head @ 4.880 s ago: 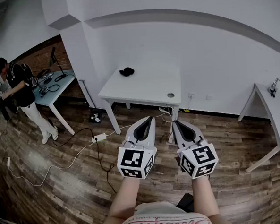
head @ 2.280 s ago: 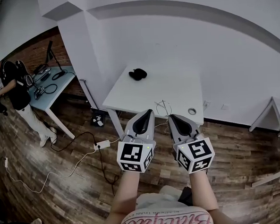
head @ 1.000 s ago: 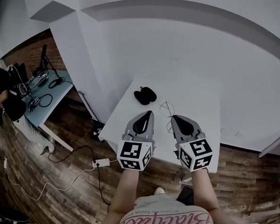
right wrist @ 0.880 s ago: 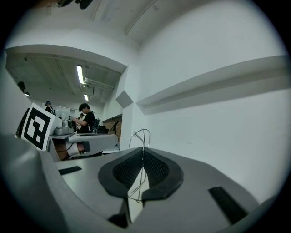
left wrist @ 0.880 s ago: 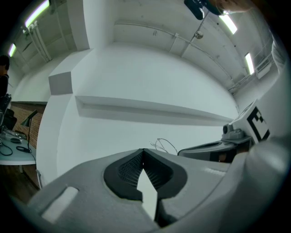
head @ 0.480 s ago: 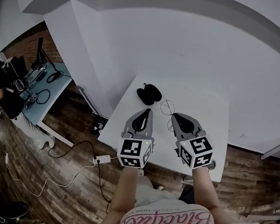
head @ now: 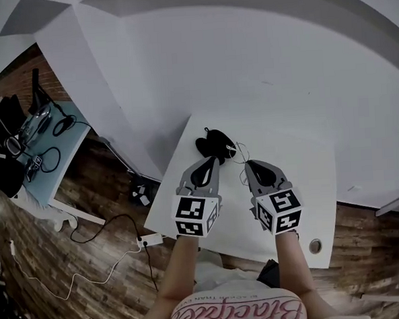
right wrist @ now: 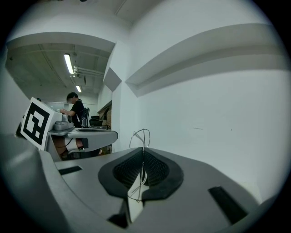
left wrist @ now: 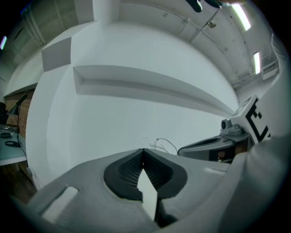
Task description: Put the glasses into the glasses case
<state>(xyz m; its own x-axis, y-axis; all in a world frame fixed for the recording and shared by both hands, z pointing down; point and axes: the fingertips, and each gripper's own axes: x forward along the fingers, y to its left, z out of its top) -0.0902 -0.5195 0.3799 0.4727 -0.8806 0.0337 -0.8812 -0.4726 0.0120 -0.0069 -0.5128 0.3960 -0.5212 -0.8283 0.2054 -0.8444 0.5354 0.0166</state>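
A black glasses case [head: 211, 145] lies near the far left corner of the white table [head: 301, 176]. My right gripper [head: 247, 165] is shut on thin wire-framed glasses [head: 237, 152], which stick out past its tips just right of the case. In the right gripper view the wire frame [right wrist: 142, 136] runs between the closed jaws of the right gripper [right wrist: 142, 149]. My left gripper [head: 211, 159] hangs shut and empty just in front of the case. From the left gripper [left wrist: 143, 150] I see the glasses [left wrist: 164, 144] and the right gripper [left wrist: 213, 145], but not the case.
White walls stand behind and left of the table. A round cable hole [head: 315, 245] sits near the table's front right corner. A second desk [head: 47, 141] with cables stands far left, a person [right wrist: 76, 110] beside it. A power strip [head: 149, 239] and cords lie on the wood floor.
The view has closed in on the table. Both grippers now hang over its top, and the held glasses have come up beside the case.
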